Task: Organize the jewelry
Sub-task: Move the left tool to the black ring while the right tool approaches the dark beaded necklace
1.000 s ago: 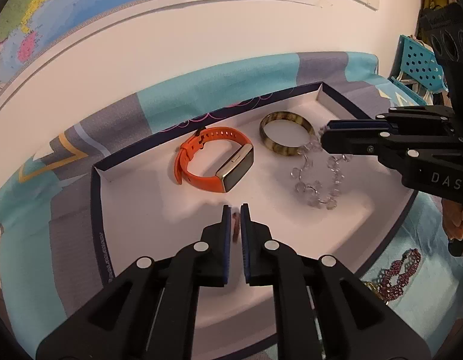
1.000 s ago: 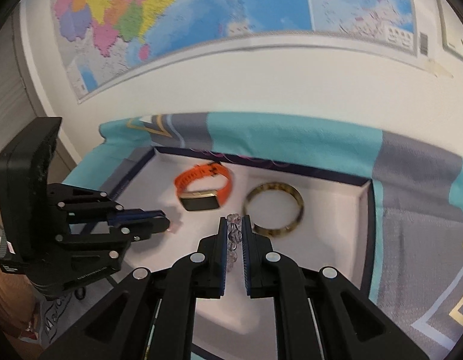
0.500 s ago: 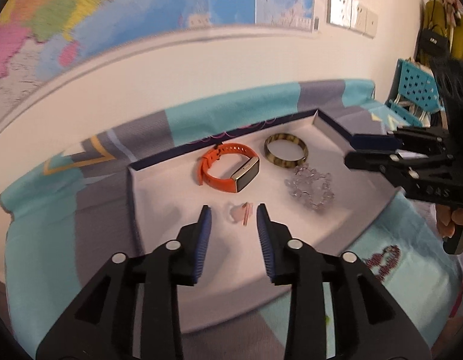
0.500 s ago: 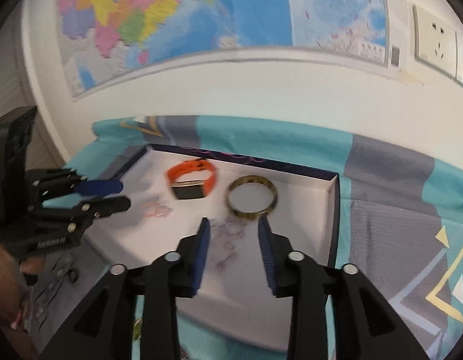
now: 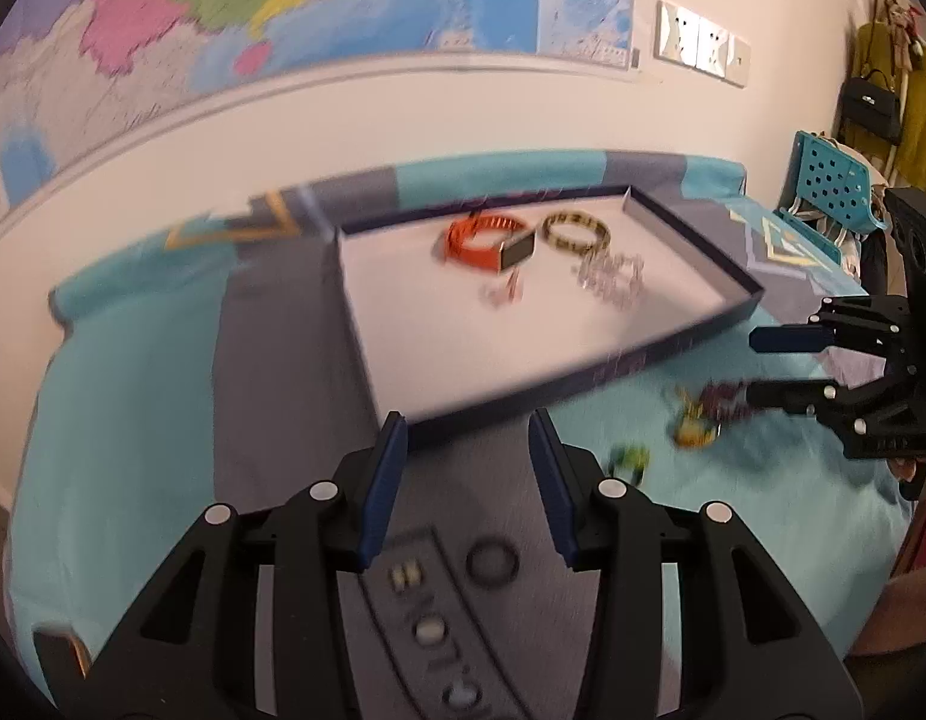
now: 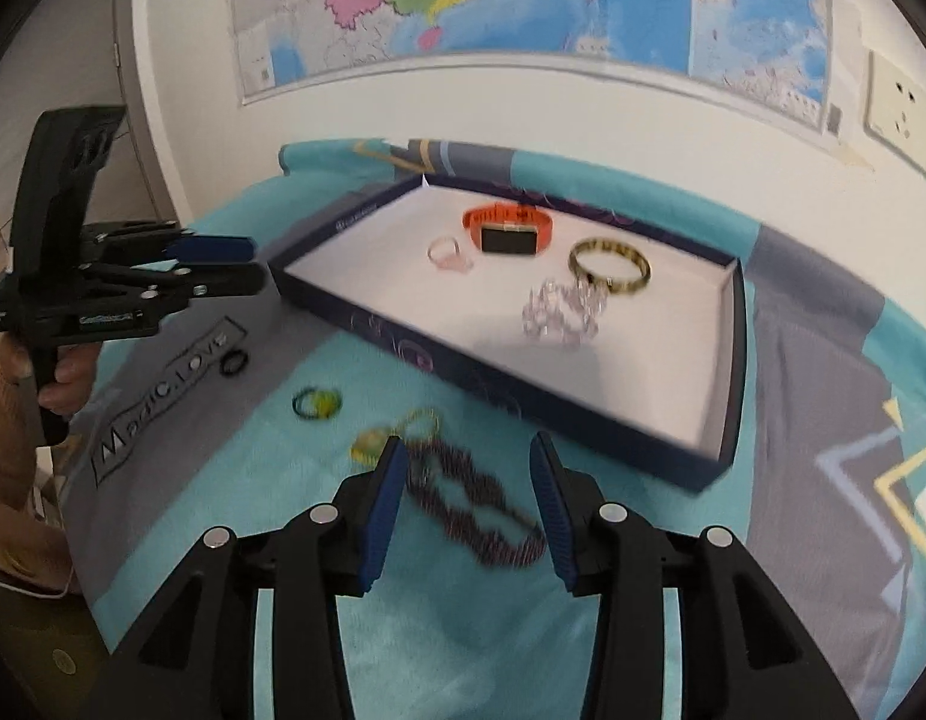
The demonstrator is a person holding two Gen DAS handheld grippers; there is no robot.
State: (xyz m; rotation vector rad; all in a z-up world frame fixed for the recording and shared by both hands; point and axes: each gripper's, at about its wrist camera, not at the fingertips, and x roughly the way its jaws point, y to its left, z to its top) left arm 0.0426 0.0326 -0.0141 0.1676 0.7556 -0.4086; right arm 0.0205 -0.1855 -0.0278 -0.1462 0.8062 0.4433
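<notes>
Orange watch [image 6: 508, 230] lies in white-lined tray [image 6: 728, 324].

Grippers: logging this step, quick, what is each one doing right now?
Left gripper: open, holding nothing.
Right gripper: open, empty, above the beaded necklace.

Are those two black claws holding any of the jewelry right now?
No. The left gripper and the right gripper are both open and empty; the dark beaded necklace lies on the cloth between the right one's fingers, ungripped.
</notes>
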